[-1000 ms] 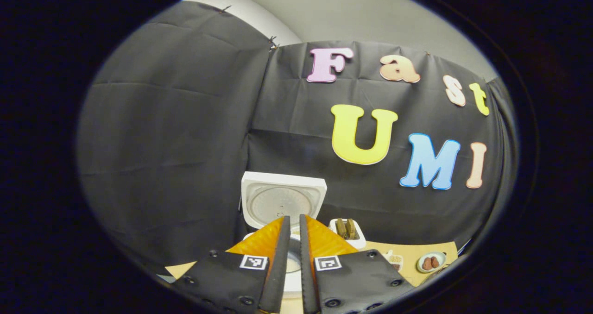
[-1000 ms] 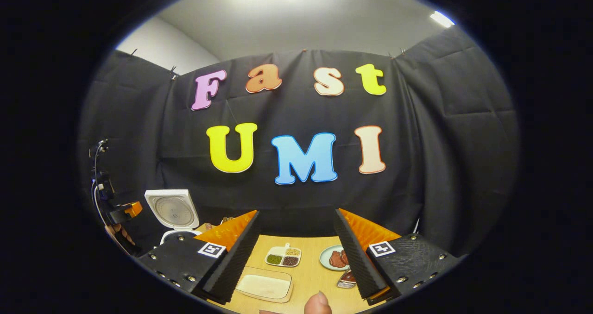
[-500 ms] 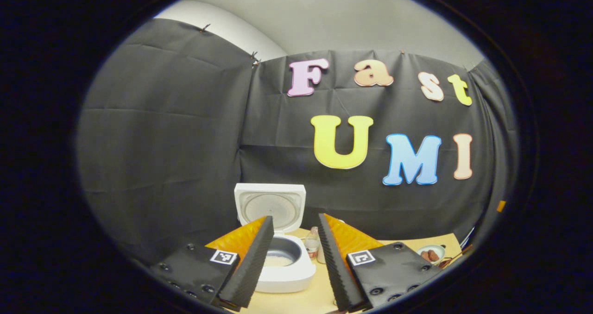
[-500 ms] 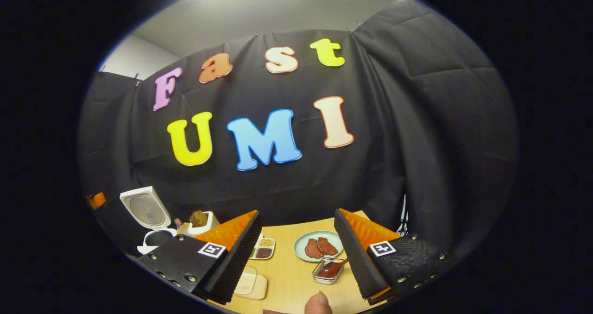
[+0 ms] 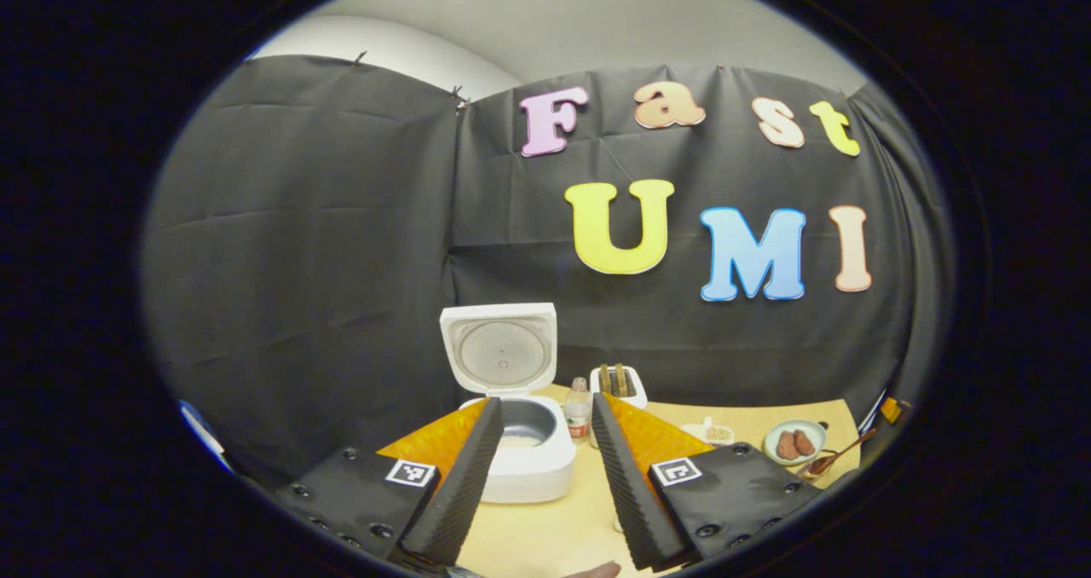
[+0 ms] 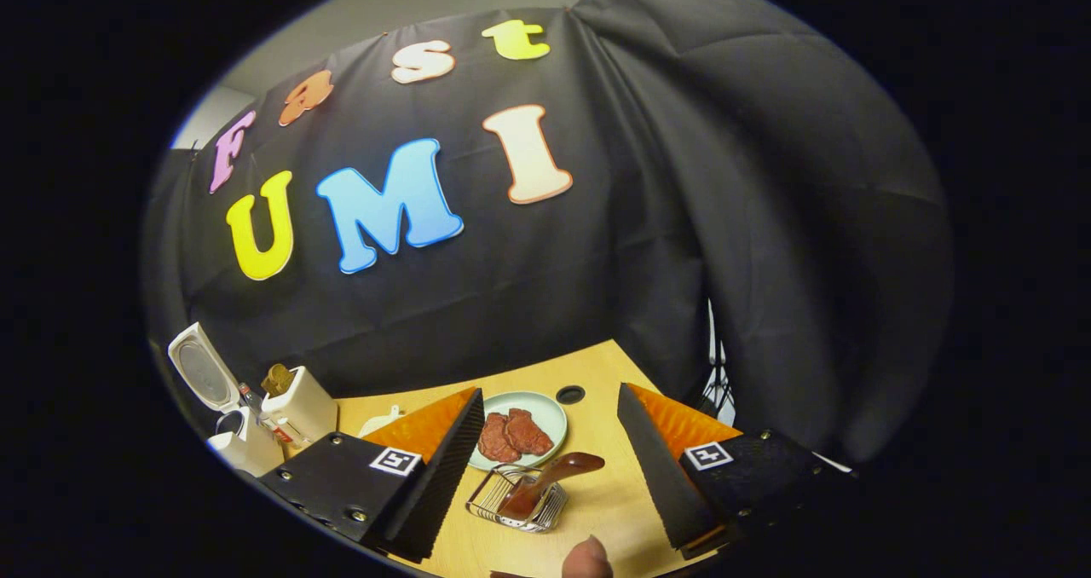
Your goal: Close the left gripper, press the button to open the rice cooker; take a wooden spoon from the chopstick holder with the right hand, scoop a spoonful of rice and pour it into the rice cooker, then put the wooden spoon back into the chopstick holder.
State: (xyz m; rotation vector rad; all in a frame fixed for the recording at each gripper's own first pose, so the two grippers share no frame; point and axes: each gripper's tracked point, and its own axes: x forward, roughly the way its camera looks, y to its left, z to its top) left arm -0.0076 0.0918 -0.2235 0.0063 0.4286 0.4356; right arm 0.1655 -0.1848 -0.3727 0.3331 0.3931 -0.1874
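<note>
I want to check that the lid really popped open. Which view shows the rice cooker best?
The left gripper view: the rice cooker sits near the centre, between the fingers of the left hand-held gripper, lid raised and the pot's inside visible. In the right gripper view the rice cooker is small and distorted at the left edge, lid up, pot mostly hidden.

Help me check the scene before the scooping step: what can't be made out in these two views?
- Rice cooker pot: left gripper view, the near rim and a finger hide most of its contents.
- Chopstick holder: right gripper view, too small to tell which utensils stand in it.
- Wire basket: right gripper view, how deep the wooden spoon sits is unclear.
- Divided dish: left gripper view, contents too small.
</note>
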